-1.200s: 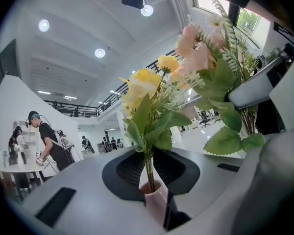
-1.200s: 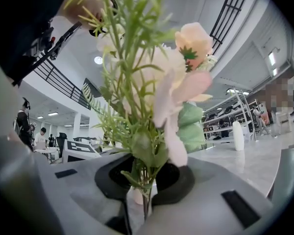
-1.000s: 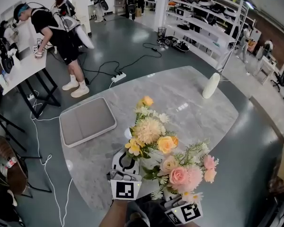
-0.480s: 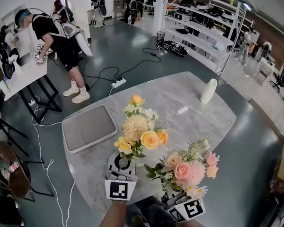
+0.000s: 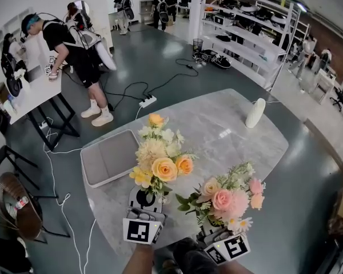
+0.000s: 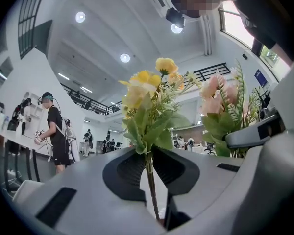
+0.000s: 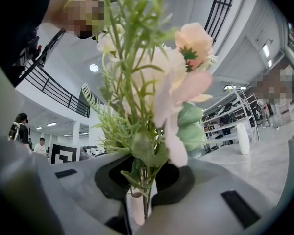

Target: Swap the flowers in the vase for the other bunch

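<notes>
Now, left gripper [image 6: 148, 168]: jaws nearly together, clamped on stem of yellow bunch [image 5: 159, 158].
Right gripper [image 7: 143, 182]: jaws narrow, pinching stems of pink bunch [image 5: 226, 200].
Bunches: upright, apart.

My marble table [image 5: 217, 130] carries 2 things, well apart: a flat grey tray [image 5: 111, 156] at its left edge and a white vase [image 5: 255, 113] upright near its far right edge.

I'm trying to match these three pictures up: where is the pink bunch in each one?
Head view: pink bunch at lower right, beside the yellow bunch.
Left gripper view: right side, right of the yellow bunch.
Right gripper view: centre, stems between the jaws.
Landmark: vase, upper right in head view, right in right gripper view; not seen in left gripper view.
</notes>
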Available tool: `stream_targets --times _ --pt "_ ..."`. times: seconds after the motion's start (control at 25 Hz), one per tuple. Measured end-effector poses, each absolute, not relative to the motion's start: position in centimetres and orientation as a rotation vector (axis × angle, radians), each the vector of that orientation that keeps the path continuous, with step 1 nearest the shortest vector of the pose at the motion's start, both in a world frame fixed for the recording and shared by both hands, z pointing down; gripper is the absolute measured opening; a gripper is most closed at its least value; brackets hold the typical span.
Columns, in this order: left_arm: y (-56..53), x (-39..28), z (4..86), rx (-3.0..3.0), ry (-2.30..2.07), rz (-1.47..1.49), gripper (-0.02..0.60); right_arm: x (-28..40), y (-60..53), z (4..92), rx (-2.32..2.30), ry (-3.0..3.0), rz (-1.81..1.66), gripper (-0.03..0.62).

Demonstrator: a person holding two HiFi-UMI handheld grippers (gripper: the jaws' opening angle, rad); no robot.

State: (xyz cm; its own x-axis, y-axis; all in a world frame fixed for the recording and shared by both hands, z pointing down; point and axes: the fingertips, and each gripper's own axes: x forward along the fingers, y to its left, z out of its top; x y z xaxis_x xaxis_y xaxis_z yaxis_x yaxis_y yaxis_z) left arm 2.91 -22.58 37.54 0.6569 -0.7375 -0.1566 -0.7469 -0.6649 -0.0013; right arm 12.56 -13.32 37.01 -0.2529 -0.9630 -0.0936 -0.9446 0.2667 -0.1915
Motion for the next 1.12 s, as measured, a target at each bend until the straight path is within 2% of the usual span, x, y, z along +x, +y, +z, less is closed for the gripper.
stream_targets --times 0.72,1.12 --pt "-22.9 0.6 34.6 -2.87 1.289 0.493 0.057 13.0 -14.2 36.1 -1.794 2.329 -0.146 0.071" --pt "-22.5 -2.1 34.1 -2.838 1.357 0.515 0.057 11.6 -15.4 35.4 -1.733 2.352 -0.147 0.071"
